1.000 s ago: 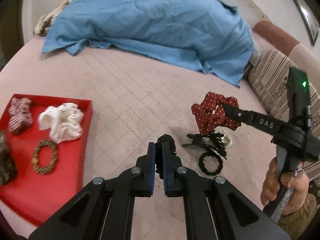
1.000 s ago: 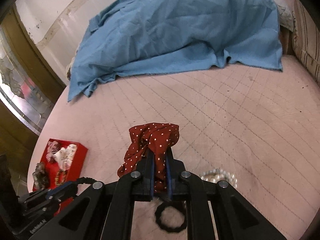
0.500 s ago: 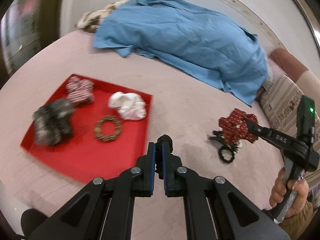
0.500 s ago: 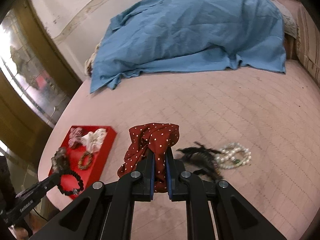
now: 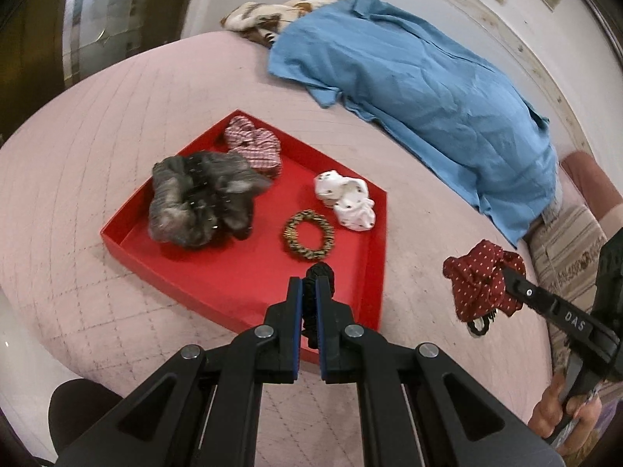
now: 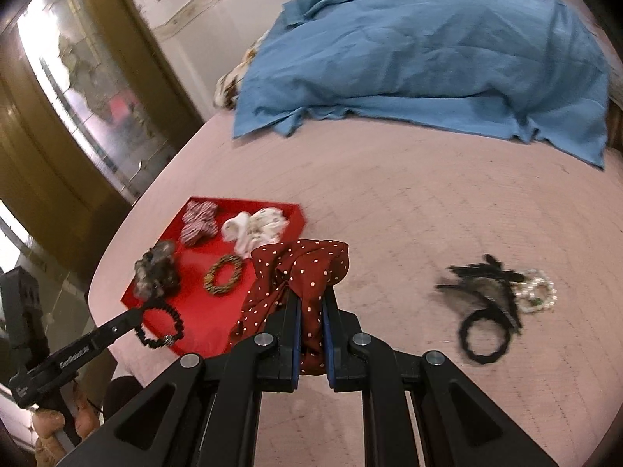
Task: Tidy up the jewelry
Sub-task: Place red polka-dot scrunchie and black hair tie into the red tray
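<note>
Your left tool (image 5: 308,286) is clenching a black beaded bracelet (image 5: 318,292) between its pads, and you are holding it above the near edge of the red tray (image 5: 218,272); from the right wrist view the bracelet (image 6: 159,325) is hanging as a loop off the tool tip over the tray's near corner. Your right tool (image 6: 311,303) is gripping a dark red polka-dot scrunchie (image 6: 300,268), the fabric bunching up above the pads and trailing down to the left, and it is hanging in the air over the pink bed cover (image 6: 428,202), just right of the tray.

Inside the tray are lying a grey scrunchie (image 5: 198,198), a red-and-white checked scrunchie (image 5: 255,146), a white printed scrunchie (image 5: 346,200) and a small brown patterned hair band (image 5: 309,235), all apart from the bracelet you are carrying.

Out on the bed cover to the right, a black hair tie (image 6: 484,332) is lying beside what looks like a black claw clip (image 6: 483,276), blurred here, with a pearl bracelet (image 6: 539,290) touching the clip's far side.

Farther back, a blue cloth (image 6: 428,50) is lying spread over the bed.
</note>
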Demonstrator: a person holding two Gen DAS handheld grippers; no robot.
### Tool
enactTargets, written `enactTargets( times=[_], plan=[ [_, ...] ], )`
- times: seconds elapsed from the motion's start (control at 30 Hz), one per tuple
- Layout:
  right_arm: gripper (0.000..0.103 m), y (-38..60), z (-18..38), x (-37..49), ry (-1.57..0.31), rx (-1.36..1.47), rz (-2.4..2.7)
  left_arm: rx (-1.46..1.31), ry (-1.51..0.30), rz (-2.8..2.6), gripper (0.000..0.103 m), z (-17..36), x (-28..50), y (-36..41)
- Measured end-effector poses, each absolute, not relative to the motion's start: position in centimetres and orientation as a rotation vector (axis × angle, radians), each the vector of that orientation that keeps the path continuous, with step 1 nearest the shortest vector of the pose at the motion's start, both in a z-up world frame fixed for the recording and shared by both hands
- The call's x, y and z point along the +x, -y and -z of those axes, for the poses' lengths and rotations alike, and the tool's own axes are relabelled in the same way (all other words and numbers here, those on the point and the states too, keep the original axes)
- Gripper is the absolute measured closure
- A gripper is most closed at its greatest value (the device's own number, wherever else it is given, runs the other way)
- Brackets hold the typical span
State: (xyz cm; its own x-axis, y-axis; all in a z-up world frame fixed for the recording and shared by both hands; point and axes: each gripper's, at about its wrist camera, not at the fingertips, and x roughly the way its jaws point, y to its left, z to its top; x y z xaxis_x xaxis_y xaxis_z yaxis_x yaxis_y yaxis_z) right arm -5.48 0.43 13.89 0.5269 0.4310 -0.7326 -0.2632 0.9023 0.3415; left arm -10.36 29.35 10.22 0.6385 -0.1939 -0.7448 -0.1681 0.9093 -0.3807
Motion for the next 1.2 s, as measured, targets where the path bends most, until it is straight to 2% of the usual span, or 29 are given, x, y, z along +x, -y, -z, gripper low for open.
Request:
enactTargets(
  times=[0.57,1.2],
  plan=[
    [0.092,-11.4,-11.1,-4.2,-1.019,0.038,-0.541,-0.518,-0.916,0.004,0.097,-6.9,-9.3,-31.9],
    [0.09,-15.2,-6.5,-2.2,-1.123,-0.061,-0.557,-0.536,-0.907,0.006,0.095,-6.6,-8.9,-32.4]
  ],
)
